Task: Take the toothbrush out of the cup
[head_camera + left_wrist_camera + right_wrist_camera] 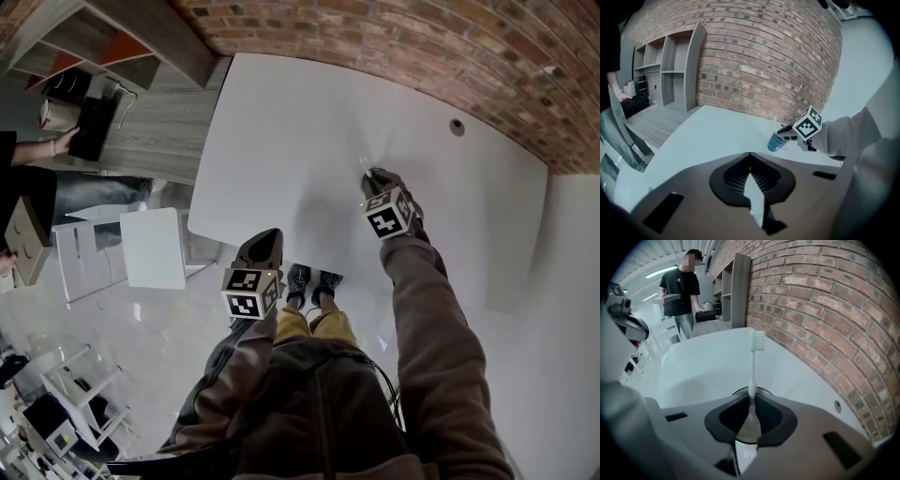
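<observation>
Far left, beyond the white table [281, 122], a bystander [679, 291] in a dark shirt stands by the grey shelf unit [670, 70] with a black case [94, 127] in hand. A white chair [155, 248] stands on the glossy floor just off the table's near corner.

Your left gripper [267, 236] hangs at the table's near edge, well apart from the work. Its jaws are drawn together with nothing between them, and it points across the tabletop toward the brick wall [375, 37].

Right of it, out over the table, your right gripper [377, 176] is clamped on the handle of the white toothbrush [752, 376]. The brush stands upright with its bristle head at the top. From the left gripper view, the blue cup [777, 142] sits on the table directly at the right gripper's tips, and the bristle head shows above the cup's rim — the lower end of the brush looks to be inside the cup, though the jaws cover that part. In the right gripper view the cup's dark rim shows just past the jaws, around the handle.

Farther right, a small round hole [457, 127] is set in the tabletop near the wall.
</observation>
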A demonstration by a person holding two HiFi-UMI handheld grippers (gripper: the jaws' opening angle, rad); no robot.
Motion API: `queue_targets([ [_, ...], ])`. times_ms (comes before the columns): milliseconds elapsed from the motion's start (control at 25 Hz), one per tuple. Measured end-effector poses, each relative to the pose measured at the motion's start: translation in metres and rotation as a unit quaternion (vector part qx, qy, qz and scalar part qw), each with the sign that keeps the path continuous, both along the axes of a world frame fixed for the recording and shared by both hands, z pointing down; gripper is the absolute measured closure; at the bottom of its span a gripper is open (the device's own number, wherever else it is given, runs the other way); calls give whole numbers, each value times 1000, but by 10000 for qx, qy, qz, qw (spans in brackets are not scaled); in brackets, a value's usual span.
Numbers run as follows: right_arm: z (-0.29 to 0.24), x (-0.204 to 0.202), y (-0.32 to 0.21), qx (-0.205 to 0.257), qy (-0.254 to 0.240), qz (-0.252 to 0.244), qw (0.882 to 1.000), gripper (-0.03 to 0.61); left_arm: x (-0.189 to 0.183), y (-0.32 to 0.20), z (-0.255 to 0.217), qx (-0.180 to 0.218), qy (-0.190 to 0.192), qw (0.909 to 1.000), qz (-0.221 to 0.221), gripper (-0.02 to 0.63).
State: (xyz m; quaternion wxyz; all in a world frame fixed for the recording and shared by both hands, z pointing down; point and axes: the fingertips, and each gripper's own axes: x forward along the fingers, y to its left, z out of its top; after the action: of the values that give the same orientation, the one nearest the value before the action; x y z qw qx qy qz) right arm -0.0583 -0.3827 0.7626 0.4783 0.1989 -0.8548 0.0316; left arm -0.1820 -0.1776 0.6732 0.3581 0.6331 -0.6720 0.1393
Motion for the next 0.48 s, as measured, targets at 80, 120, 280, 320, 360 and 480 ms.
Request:
queue_targets([
  [80,-6,1,0,18,-137,94,9999,532,-2,1,-4,25,-21,10000,-4,611],
  [120,-11,2,-1,38,-230,161,9996,532,-3,1,-6,41,-29,10000,-6,609],
  [280,-46,5,-4,189,-776,514,9955,532,-6,-2,-19,188,-62,9998,-12,611],
  [320,-60,6,-4,231,-945,620,9933,532,-6,-3,-23,250,-74,9997,-17,611],
  [360,-74,7,-4,291,-1102,719,9909,532,-7,-5,-29,320,-91,9994,-20,611],
  [480,-116,14,1,506,-1530,951,9823,532,-8,-10,-47,554,-144,9984,-9,611],
])
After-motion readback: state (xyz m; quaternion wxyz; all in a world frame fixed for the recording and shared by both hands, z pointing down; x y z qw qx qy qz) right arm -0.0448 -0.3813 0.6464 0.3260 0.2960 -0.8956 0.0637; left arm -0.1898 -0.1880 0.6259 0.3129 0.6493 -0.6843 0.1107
